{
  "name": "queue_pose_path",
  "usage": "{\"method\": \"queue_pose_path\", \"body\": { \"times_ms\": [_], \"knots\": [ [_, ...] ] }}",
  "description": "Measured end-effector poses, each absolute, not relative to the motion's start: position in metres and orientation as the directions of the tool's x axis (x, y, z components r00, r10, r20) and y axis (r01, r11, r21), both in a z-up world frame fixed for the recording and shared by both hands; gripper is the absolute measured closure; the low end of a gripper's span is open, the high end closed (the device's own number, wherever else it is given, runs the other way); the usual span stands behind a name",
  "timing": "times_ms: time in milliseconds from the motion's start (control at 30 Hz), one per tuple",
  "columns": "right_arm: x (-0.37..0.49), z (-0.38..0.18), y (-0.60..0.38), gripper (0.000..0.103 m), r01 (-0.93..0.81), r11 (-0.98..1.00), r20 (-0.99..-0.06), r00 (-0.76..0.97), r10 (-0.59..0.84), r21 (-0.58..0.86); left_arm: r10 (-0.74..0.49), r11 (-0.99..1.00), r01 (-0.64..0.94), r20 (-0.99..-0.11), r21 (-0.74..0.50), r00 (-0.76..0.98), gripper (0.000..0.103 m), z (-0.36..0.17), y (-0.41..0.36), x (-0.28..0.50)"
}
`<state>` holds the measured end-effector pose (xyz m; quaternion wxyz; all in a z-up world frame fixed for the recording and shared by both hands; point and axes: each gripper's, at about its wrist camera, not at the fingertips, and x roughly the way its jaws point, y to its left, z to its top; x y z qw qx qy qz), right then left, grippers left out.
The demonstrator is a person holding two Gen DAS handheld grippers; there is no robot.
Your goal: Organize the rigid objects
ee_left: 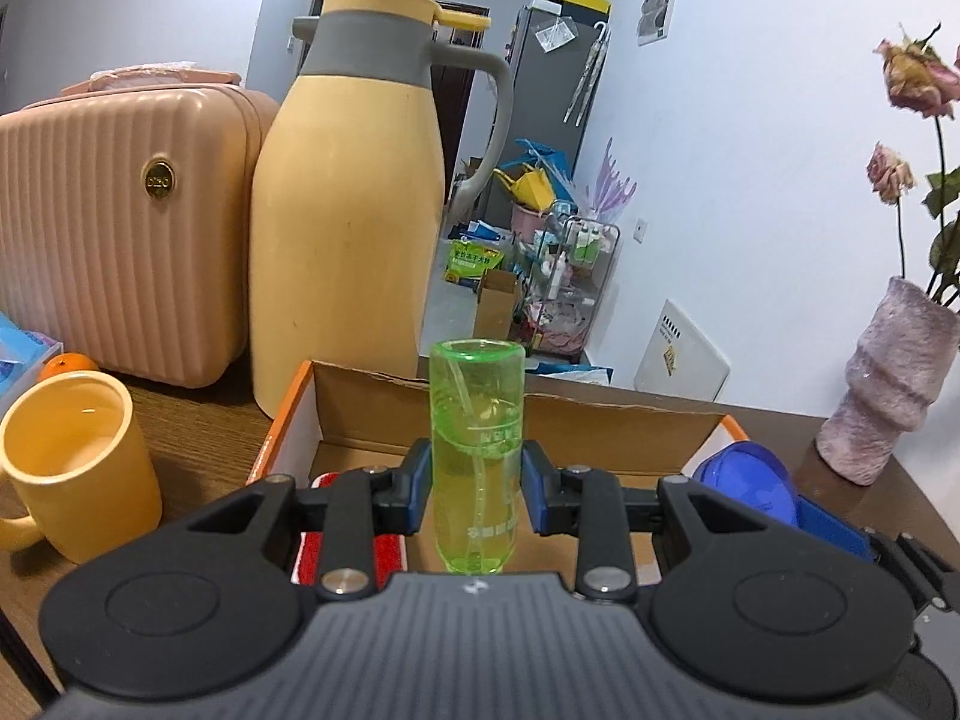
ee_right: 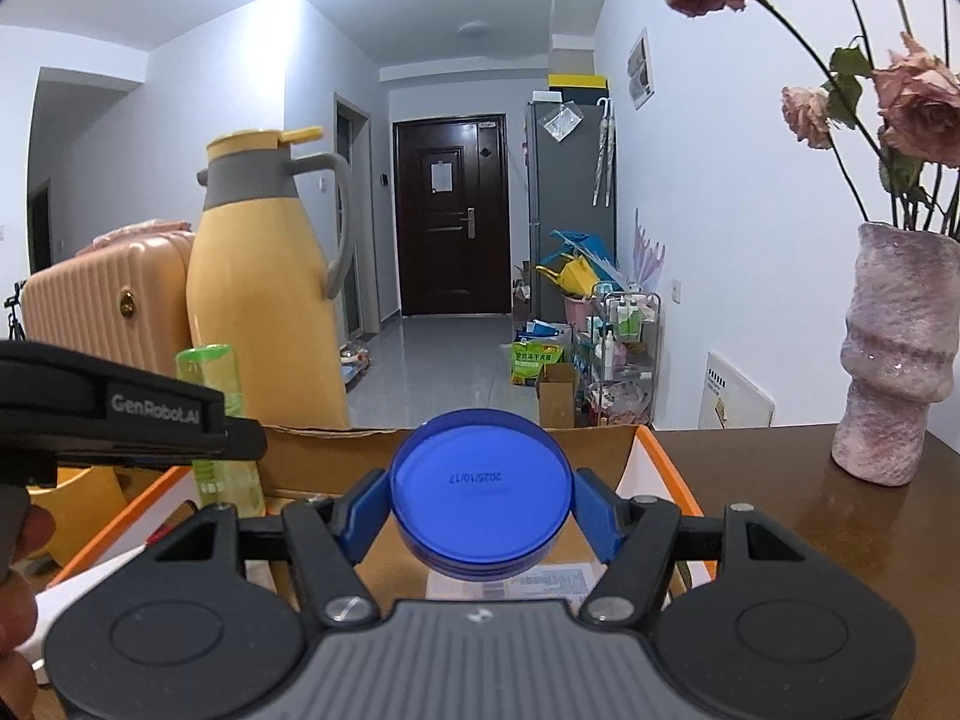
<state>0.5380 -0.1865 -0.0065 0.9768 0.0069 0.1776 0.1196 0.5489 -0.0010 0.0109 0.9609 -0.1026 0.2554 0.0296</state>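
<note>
While both claws hang over the open cardboard box, its back wall stands up just behind what they hold, and its orange edges run along the left and right sides. Past the back wall the room opens out to a far floor. On the left, the big yellow jug stands just beside the box, with the pink case behind it and the yellow mug near the box's left side. On the right, the pink vase sits on the brown counter, apart from the box.

The left claw pinches the green bottle tight around its middle. The bottle stands upright above the box floor, its cap end up.

The right claw pinches the round blue lid by its rim, flat face turned to the camera, over the box's right part.

Only the left view shows the mug whole, an orange behind it, and a red thing lying in the box under the claw. Only the right view shows the dark door, a white label on the box floor, and fingers behind the left claw.
</note>
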Motion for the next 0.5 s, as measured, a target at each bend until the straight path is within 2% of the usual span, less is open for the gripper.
{"method": "queue_pose_path", "body": {
  "times_ms": [233,267,300,333,367,433,467,500],
  "knots": [
    [0.547,-0.011,-0.185,0.037,-0.232,0.972,-0.374,0.899,0.229,0.037,0.0,0.985,-0.094,-0.539,-0.146,0.842,0.071,0.006,-0.005,0.554],
    [0.547,-0.011,-0.186,0.037,-0.23,0.973,-0.376,0.898,0.227,0.038,0.004,0.986,-0.094,-0.538,-0.141,0.843,0.062,0.006,-0.006,0.554],
    [0.547,-0.011,-0.187,0.037,-0.228,0.973,-0.379,0.897,0.226,0.039,0.006,0.986,-0.093,-0.534,-0.137,0.846,0.039,0.007,-0.007,0.553],
    [0.548,-0.011,-0.188,0.036,-0.229,0.973,-0.386,0.894,0.226,0.039,0.011,0.986,-0.096,-0.523,-0.136,0.852,0.028,0.008,-0.007,0.55],
    [0.55,-0.012,-0.189,0.027,-0.229,0.973,-0.398,0.889,0.226,0.041,0.02,0.986,-0.1,-0.504,-0.133,0.864,0.016,0.01,-0.007,0.547],
    [0.552,-0.013,-0.191,0.012,-0.215,0.976,-0.41,0.887,0.213,0.042,0.038,0.988,-0.105,-0.477,-0.114,0.878,0.007,0.014,-0.008,0.542],
    [0.553,-0.013,-0.192,0.006,-0.207,0.978,-0.413,0.887,0.204,0.039,0.046,0.988,-0.108,-0.469,-0.106,0.882,0.0,0.015,-0.009,0.539],
    [0.554,-0.013,-0.194,0.004,-0.199,0.979,-0.415,0.888,0.195,0.035,0.053,0.989,-0.111,-0.457,-0.101,0.888,0.0,0.015,-0.009,0.537]
  ]
}}
